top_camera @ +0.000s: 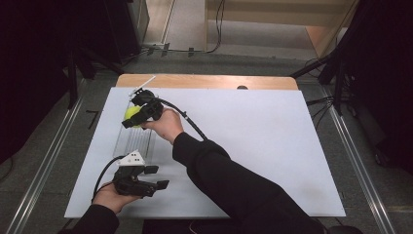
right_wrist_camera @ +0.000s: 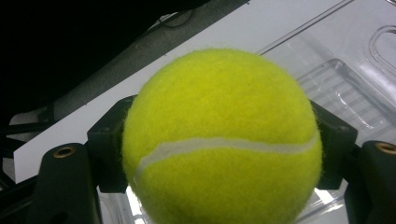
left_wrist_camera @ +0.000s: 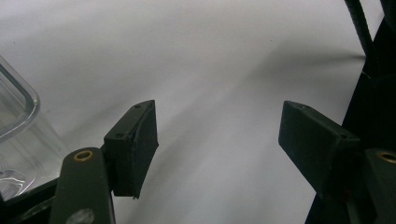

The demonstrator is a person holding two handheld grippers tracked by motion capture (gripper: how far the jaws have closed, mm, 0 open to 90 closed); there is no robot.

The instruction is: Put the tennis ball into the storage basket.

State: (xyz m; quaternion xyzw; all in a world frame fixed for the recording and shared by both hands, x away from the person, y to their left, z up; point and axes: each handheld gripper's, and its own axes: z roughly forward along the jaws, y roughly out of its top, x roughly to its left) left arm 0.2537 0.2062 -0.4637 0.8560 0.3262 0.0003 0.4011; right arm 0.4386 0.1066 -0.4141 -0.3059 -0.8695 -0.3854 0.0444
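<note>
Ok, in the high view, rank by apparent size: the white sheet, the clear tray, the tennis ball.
1. White sheet, covers nearly the whole tabletop.
2. Clear tray, at the sheet's left.
3. Tennis ball, smallest, partly hidden by the right tongs shut on it.

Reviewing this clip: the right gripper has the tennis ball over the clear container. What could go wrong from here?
1. The right gripper grips the tennis ball only at its sides; being round and fuzzy, it might slip out.
2. The clear container looks light and nothing holds it: the left gripper sits open beside it, so a nudge could shift it.
3. If released from a height, the ball may bounce out and roll across the table.
</note>
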